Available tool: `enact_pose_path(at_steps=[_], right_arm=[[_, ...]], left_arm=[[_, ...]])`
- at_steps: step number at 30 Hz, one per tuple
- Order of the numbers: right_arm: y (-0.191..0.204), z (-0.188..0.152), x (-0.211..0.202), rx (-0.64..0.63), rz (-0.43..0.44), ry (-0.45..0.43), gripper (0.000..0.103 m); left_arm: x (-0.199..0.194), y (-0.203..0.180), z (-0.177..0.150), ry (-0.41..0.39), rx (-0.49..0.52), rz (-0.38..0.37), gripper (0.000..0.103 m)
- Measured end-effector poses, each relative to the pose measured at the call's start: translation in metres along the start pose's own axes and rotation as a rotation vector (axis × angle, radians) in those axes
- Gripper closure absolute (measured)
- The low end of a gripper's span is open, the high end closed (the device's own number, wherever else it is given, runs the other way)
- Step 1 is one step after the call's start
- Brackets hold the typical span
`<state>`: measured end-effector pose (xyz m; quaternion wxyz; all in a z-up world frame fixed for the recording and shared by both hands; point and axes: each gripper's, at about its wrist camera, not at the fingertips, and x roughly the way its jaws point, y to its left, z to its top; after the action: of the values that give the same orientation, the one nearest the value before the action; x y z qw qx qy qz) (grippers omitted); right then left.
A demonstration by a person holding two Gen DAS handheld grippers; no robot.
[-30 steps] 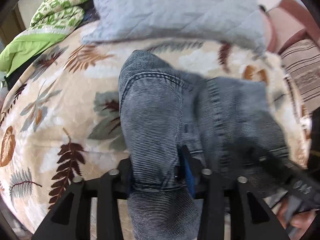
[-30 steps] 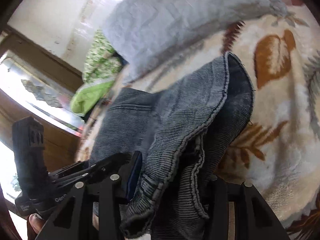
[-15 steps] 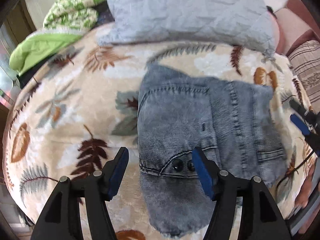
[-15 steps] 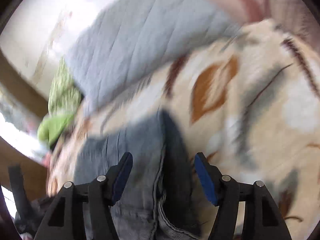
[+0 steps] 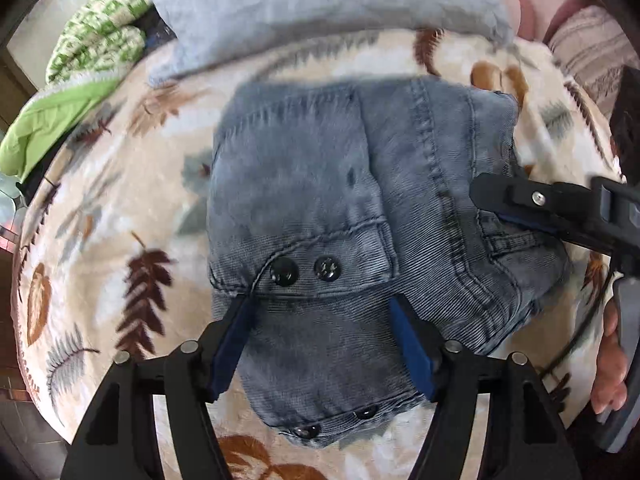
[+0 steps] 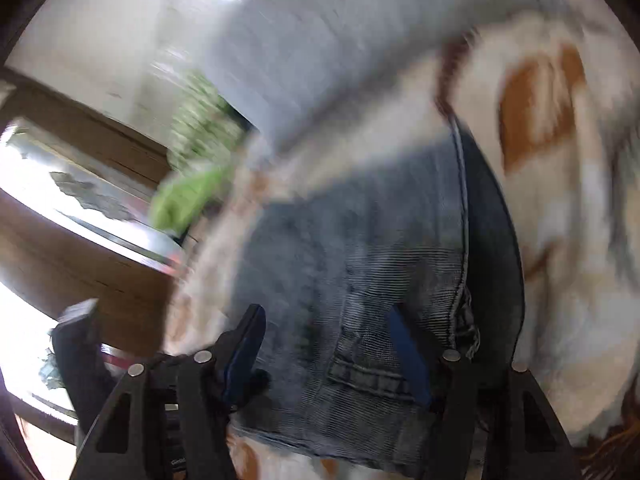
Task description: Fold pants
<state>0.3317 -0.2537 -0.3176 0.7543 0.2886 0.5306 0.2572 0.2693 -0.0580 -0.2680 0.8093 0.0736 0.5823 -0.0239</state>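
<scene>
The grey-blue denim pants [image 5: 340, 208] lie folded into a compact block on the leaf-patterned blanket [image 5: 100, 264], with black snap buttons showing on a flap. My left gripper [image 5: 320, 320] is open just above the near edge of the pants, its blue pads on either side of the fabric. My right gripper [image 6: 326, 328] is open over the right side of the pants [image 6: 360, 280]; it also shows in the left wrist view [image 5: 532, 204], low over the fabric. The right wrist view is blurred.
A light blue quilted pillow [image 5: 320, 4] lies beyond the pants. A green bundle of bedding [image 5: 84, 64] sits at the far left. A striped cushion [image 5: 592, 52] is at the far right. A wooden window frame [image 6: 80, 216] is left of the bed.
One second ago both grippers were shut on the pants and held them up. They let go and opened. The pants now lie folded on the blanket, and both grippers have dropped closer to them.
</scene>
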Motion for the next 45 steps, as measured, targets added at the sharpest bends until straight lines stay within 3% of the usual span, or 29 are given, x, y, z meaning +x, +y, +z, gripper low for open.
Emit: enact_pose_path(at_steps=[3,5,7,12,16,20,22,27,33,38,41,45], right_arm=[[-0.009,0.006,-0.013,0.071,0.067,-0.027,0.038],[-0.013,0.008,-0.022,0.086,0.055,-0.073,0.038],[-0.011,0.010,-0.028,0.094,0.071,-0.121,0.038],[0.013,0.023,-0.033,-0.022,0.089,-0.222,0.038],[0.016,0.037,-0.024,-0.021,0.100,-0.218,0.038],[0.001,0.053,-0.003,0.026,0.065,-0.146,0.035],[-0.011,0.058,0.010,0.057,0.032,-0.074,0.032],[-0.010,0.061,0.003,0.057,0.044,-0.083,0.032],[0.022,0.035,-0.042,-0.058,-0.005,-0.247,0.032],[0.063,-0.015,-0.100,-0.212,-0.123,-0.469,0.031],[0.089,-0.051,-0.126,-0.325,-0.239,-0.590,0.030],[0.102,-0.095,-0.157,-0.342,-0.240,-0.673,0.028]], left_arm=[[-0.007,0.003,0.006,-0.002,-0.015,-0.021,0.031],[-0.013,0.013,0.015,-0.007,-0.051,-0.069,0.031],[-0.022,0.021,0.028,-0.054,-0.064,-0.069,0.031],[-0.025,0.029,0.062,-0.099,-0.056,-0.032,0.031],[0.003,0.032,0.086,-0.080,-0.058,0.008,0.031],[0.043,0.034,0.087,-0.012,-0.069,0.033,0.026],[0.045,0.038,0.083,-0.035,-0.095,0.028,0.018],[0.035,0.044,0.078,-0.014,-0.123,0.012,0.018],[-0.033,0.041,0.050,-0.156,-0.113,0.080,0.018],[-0.108,0.038,0.019,-0.303,-0.110,0.172,0.015],[-0.148,0.039,0.004,-0.400,-0.121,0.194,0.011],[-0.192,0.033,-0.018,-0.548,-0.113,0.236,0.006]])
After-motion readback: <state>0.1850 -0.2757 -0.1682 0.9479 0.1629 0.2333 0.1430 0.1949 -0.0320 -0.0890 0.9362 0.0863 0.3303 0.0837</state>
